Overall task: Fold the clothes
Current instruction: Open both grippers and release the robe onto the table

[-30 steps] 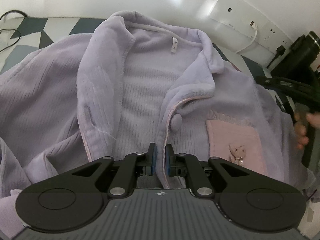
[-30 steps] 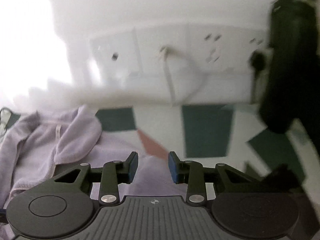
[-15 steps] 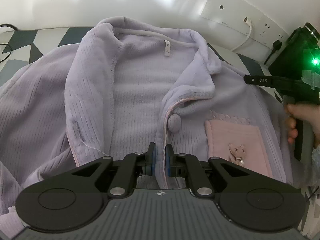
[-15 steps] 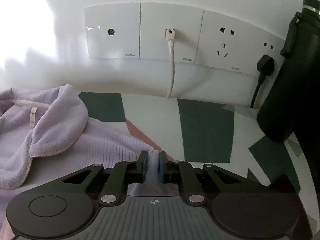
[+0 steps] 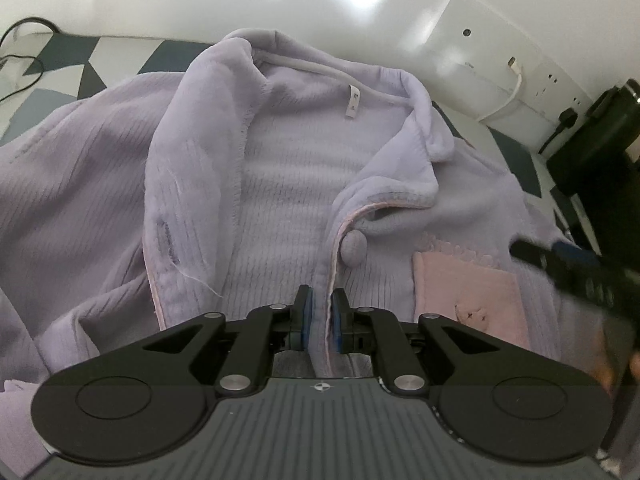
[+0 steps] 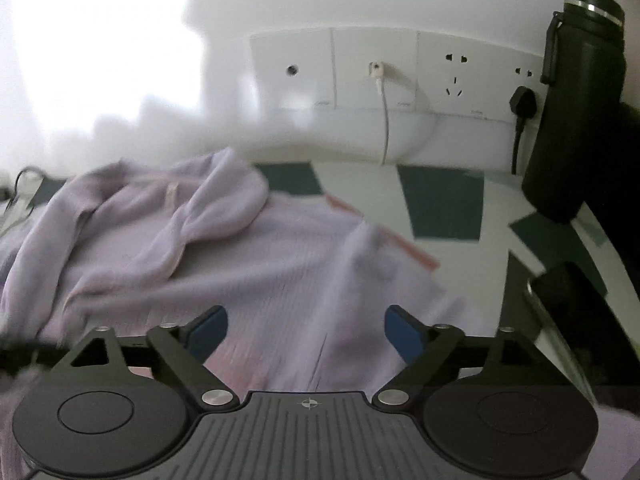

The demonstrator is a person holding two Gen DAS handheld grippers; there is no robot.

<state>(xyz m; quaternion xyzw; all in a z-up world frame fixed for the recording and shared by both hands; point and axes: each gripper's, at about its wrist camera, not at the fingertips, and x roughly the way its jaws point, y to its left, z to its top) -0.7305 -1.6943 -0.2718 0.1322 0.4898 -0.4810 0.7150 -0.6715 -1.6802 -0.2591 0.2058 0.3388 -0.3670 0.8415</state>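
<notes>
A lilac fleece pyjama top (image 5: 280, 184) lies collar-up on a patterned table, with a covered button (image 5: 354, 245) and a pink chest pocket (image 5: 464, 296). My left gripper (image 5: 320, 314) is shut on the top's pink-piped front edge just below the button. In the right wrist view the same top (image 6: 256, 264) spreads below my right gripper (image 6: 306, 334), whose jaws are opening wide. Its blue pads hover over the shoulder cloth without pressing it. A dark blurred part of the right gripper (image 5: 576, 268) shows at the left wrist view's right edge.
A white wall panel with sockets (image 6: 400, 72) and a plugged white cable (image 6: 385, 120) runs behind the table. A tall black flask (image 6: 576, 112) stands at the right, a dark object (image 6: 568, 312) near it. Black cables (image 5: 24, 60) lie at the far left.
My right gripper let go of the shoulder fold it pinched half a second ago, opened wide and pulled back from the wall. The left gripper stays shut on the front edge.
</notes>
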